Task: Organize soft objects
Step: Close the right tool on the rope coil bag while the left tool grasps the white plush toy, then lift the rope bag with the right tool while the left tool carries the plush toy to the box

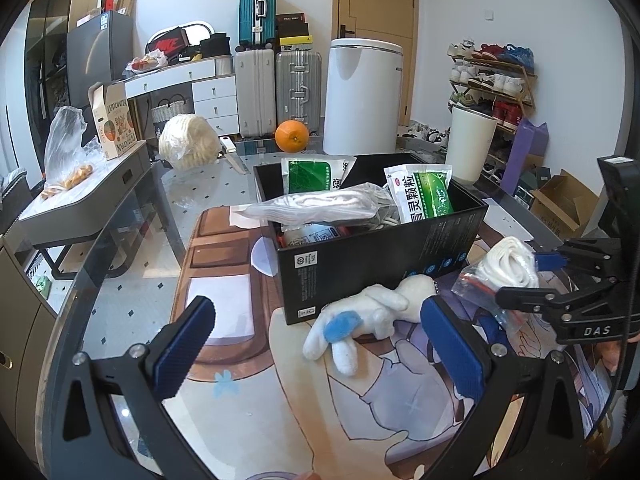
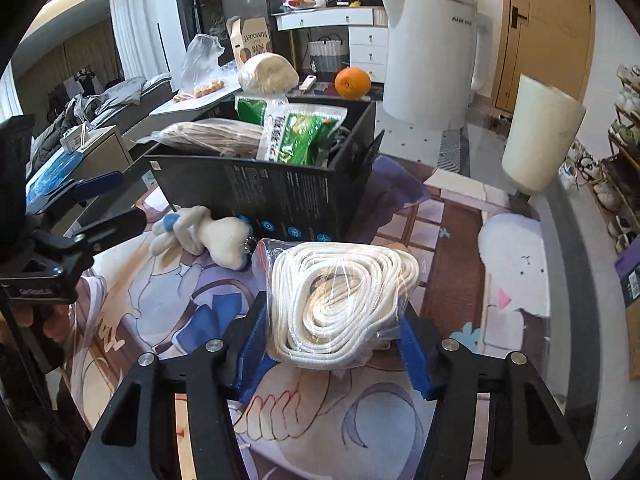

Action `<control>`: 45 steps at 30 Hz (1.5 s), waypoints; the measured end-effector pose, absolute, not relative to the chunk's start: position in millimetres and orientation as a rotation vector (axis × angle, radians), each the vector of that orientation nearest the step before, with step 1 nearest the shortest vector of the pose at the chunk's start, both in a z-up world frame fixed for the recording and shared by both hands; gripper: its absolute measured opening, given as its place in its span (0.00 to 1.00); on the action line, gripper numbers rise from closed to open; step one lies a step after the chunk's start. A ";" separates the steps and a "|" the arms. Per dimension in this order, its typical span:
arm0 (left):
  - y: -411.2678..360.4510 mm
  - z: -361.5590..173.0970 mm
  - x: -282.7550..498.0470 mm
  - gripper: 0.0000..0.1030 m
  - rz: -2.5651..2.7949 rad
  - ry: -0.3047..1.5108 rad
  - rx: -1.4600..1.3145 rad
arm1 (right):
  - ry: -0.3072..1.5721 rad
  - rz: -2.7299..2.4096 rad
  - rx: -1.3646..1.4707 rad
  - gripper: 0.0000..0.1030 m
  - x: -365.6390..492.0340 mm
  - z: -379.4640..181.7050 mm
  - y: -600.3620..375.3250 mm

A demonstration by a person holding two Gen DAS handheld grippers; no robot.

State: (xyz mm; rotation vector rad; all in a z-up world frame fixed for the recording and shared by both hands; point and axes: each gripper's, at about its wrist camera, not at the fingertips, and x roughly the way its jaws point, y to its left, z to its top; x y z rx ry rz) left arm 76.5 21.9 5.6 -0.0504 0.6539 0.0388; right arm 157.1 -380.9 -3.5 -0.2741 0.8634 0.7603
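Orange [image 1: 292, 136], suitcases [image 1: 277, 92], shoe rack [image 1: 494, 80]

One black box [image 1: 380, 256]. Two green-printed sachets [image 1: 426, 192] standing in it, plus one bagged bundle [image 1: 320, 204] lying across its rim. One white plush toy [image 1: 360, 316] and one bagged coil of white rope [image 2: 340, 300] on the mat. One orange [image 1: 292, 136]. One white cylinder [image 1: 470, 144]. Three suitcases [image 1: 256, 96]. Two hand-held grippers: left [image 1: 320, 344], right [image 2: 336, 344].
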 end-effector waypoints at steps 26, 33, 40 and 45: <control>13.4 -24.5 114.5 1.00 0.031 0.898 -0.063 | 0.802 0.773 -0.250 0.58 154.4 23.8 -388.2; 15.4 -32.3 125.5 0.98 0.026 0.942 -0.083 | 0.812 0.778 -0.256 0.58 154.8 19.4 -385.4; 7.8 -30.5 122.3 0.72 0.035 0.929 -0.044 | 0.815 0.786 -0.263 0.58 154.0 18.5 -382.8; 5.4 -27.2 117.3 0.52 -0.002 0.906 -0.036 | 0.814 0.785 -0.263 0.58 153.8 18.6 -382.6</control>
